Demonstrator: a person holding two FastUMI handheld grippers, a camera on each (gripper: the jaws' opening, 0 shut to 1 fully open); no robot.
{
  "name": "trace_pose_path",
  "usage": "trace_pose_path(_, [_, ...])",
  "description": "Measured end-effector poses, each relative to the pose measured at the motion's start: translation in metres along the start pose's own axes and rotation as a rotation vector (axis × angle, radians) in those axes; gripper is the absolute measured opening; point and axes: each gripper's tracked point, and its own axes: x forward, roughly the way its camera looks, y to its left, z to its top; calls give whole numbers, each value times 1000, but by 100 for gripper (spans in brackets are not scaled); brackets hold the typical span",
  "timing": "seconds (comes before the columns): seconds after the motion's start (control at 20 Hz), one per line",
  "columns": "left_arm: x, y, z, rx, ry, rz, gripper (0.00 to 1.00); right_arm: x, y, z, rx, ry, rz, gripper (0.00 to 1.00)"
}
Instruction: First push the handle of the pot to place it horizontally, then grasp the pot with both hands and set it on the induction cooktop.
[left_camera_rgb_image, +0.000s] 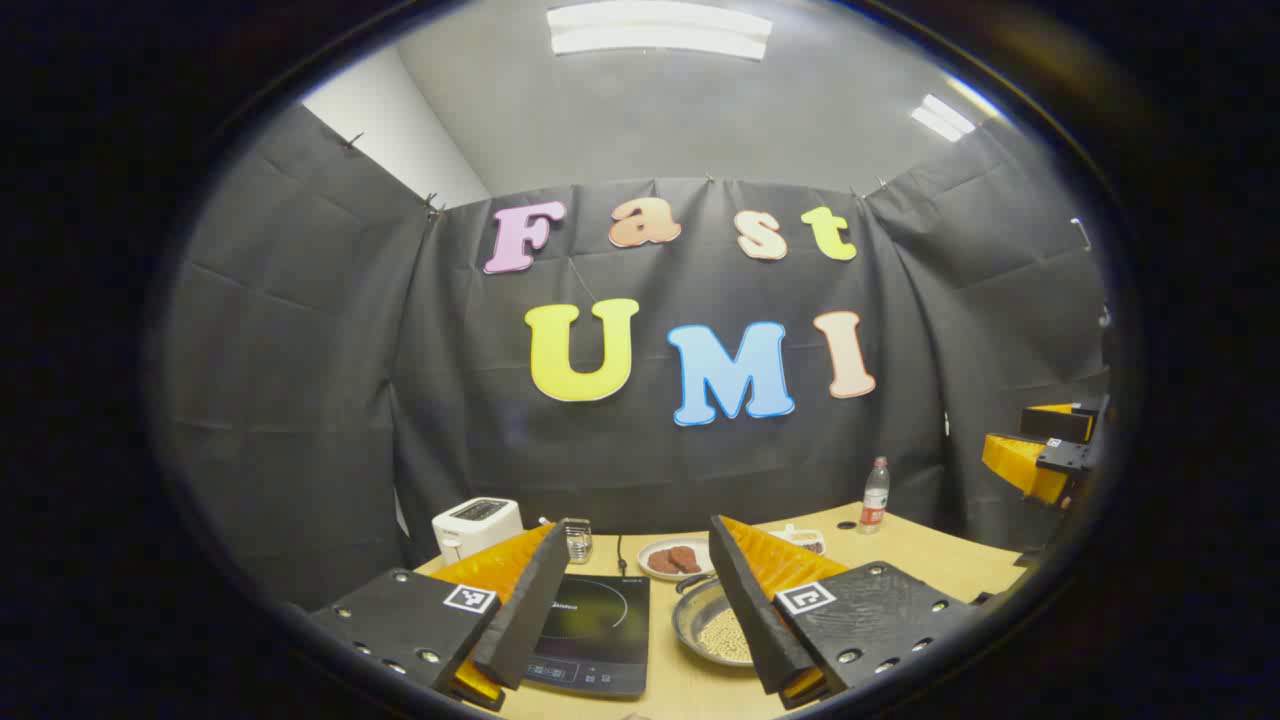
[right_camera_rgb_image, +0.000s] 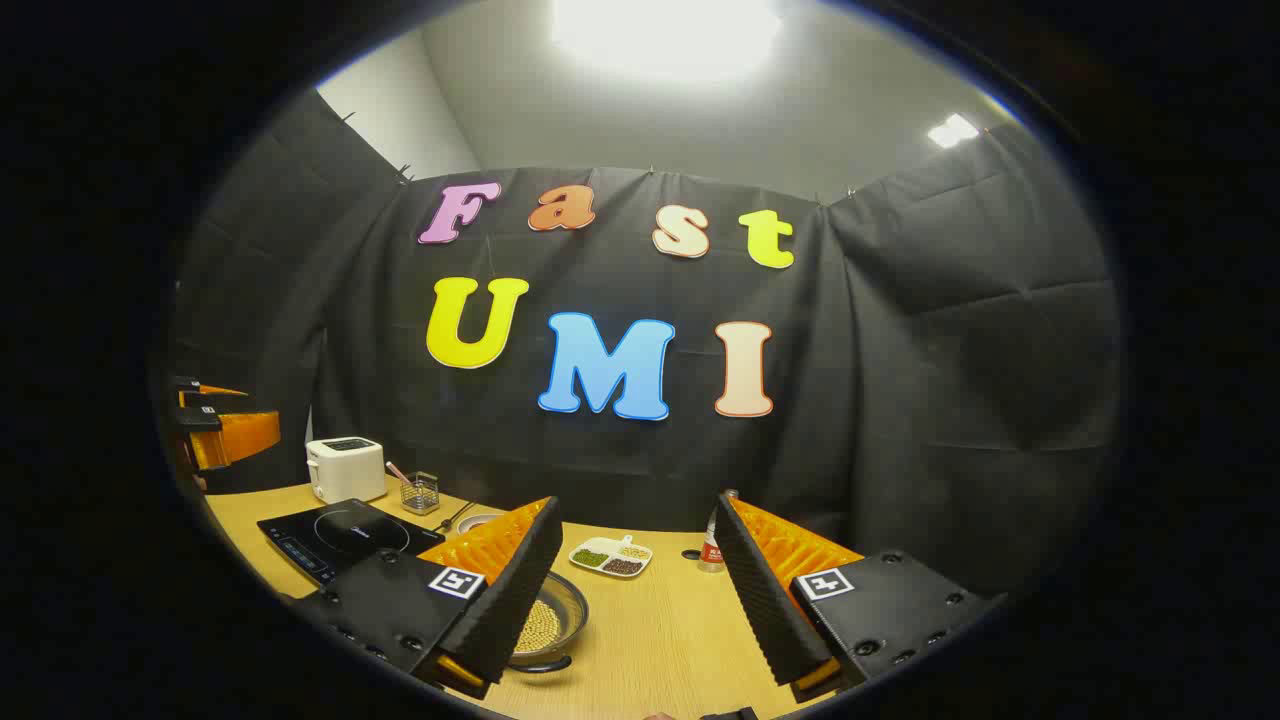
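A shallow metal pot (left_camera_rgb_image: 712, 628) holding pale beans sits on the wooden table, just right of the black induction cooktop (left_camera_rgb_image: 595, 630). A small loop handle (left_camera_rgb_image: 690, 582) shows at its far rim. My left gripper (left_camera_rgb_image: 640, 535) hovers open above the table, its right finger covering part of the pot. In the right gripper view the pot (right_camera_rgb_image: 556, 618) lies low, partly behind the left finger, with a loop handle (right_camera_rgb_image: 540, 663) on its near side. The cooktop (right_camera_rgb_image: 345, 540) lies further left. My right gripper (right_camera_rgb_image: 635, 510) is open and holds nothing.
A white toaster (left_camera_rgb_image: 477, 525), a small glass jar (left_camera_rgb_image: 577, 540) and a plate of brown patties (left_camera_rgb_image: 675, 560) stand behind the cooktop. A divided dish (right_camera_rgb_image: 610, 557) and a bottle (left_camera_rgb_image: 875, 495) lie toward the back right. The other gripper (left_camera_rgb_image: 1050, 450) hangs at the right edge.
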Motion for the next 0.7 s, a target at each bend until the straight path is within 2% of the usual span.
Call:
trace_pose_path(0.1, [1,1,-1,0,1,3,88,0,1,1,0,0,2,97])
trace_pose_path(0.7, [-2,3,4,-10,-14,10,86,1,4,3,8,6,-4,97])
